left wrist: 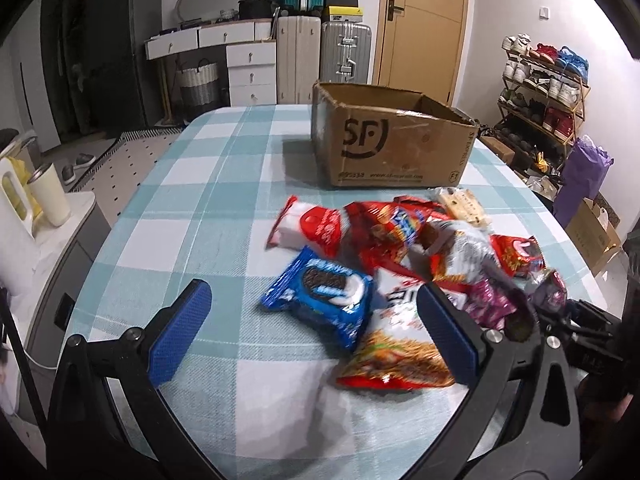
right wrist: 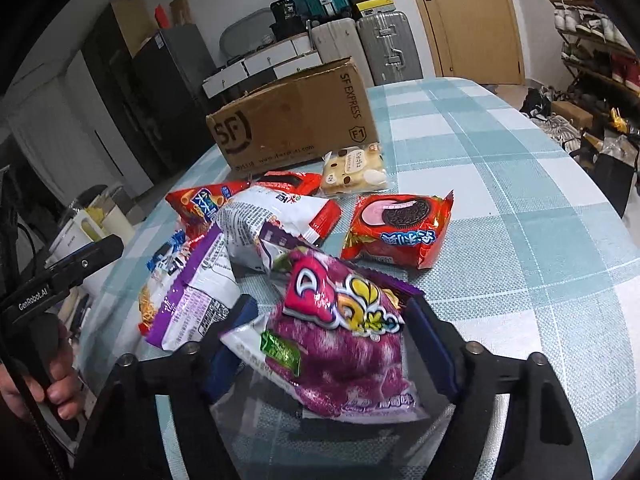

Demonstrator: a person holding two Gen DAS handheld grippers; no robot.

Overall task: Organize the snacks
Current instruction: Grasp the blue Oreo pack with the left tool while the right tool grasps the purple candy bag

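left hand-held gripper: jaws apart | right hand-held gripper: clamped on purple snack bag

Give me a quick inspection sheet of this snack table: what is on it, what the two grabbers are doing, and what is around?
Surface: table under a blue and white checked cloth.
Job's things: open cardboard box at the far side; a loose pile of snack packets in front of it, among them a blue cookie packet, a red cookie packet and a purple candy bag.
Clutter: nothing seen on the table besides these.
Grippers: left gripper open, above the blue cookie packet and pile; right gripper closed on the purple candy bag.
Cables: nothing seen on the table.
Surroundings: suitcases, white drawers, a door, a shoe rack.
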